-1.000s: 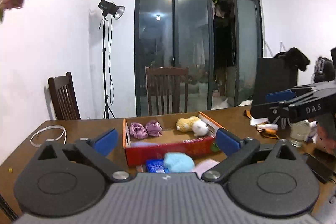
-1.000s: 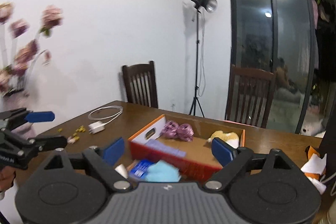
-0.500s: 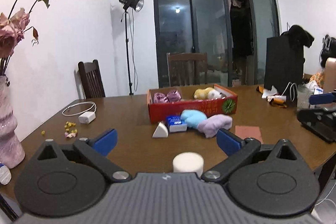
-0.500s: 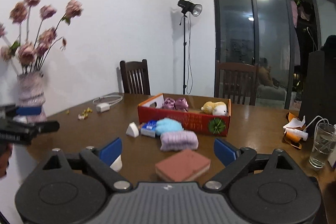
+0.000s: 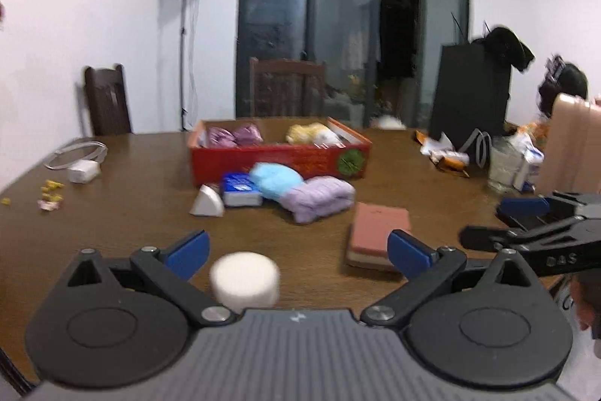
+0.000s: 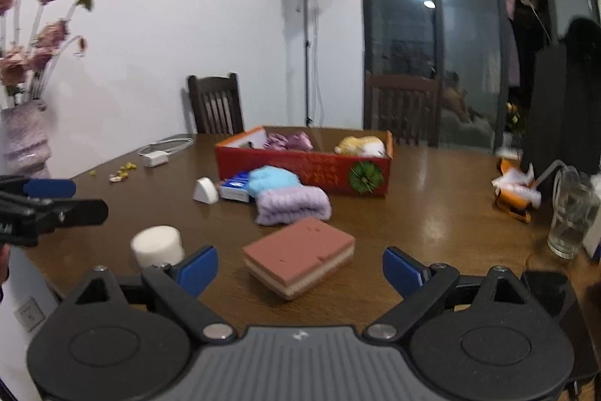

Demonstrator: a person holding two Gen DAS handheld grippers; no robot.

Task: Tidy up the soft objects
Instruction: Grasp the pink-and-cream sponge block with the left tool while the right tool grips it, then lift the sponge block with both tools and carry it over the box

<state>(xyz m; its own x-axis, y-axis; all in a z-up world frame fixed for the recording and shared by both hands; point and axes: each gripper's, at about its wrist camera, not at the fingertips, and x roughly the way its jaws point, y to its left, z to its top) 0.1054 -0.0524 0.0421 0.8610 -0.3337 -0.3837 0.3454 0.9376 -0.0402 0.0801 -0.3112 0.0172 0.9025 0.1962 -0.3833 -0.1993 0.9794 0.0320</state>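
Inside, the red box [image 6: 304, 171] is holding pink [image 6: 289, 141] and yellow plush [image 6: 362, 144]; blue [image 6: 272, 180] and lilac knits [image 6: 293, 205] are lying before it, while both grippers [image 5: 296, 252] [image 6: 300, 267] are hovering spread, empty

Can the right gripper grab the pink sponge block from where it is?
Probably yes. The right gripper is open, and the block lies just ahead between its fingers with nothing in between.

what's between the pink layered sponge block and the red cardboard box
The lilac knitted roll lies between the pink sponge block and the red box, clearest in the right wrist view.
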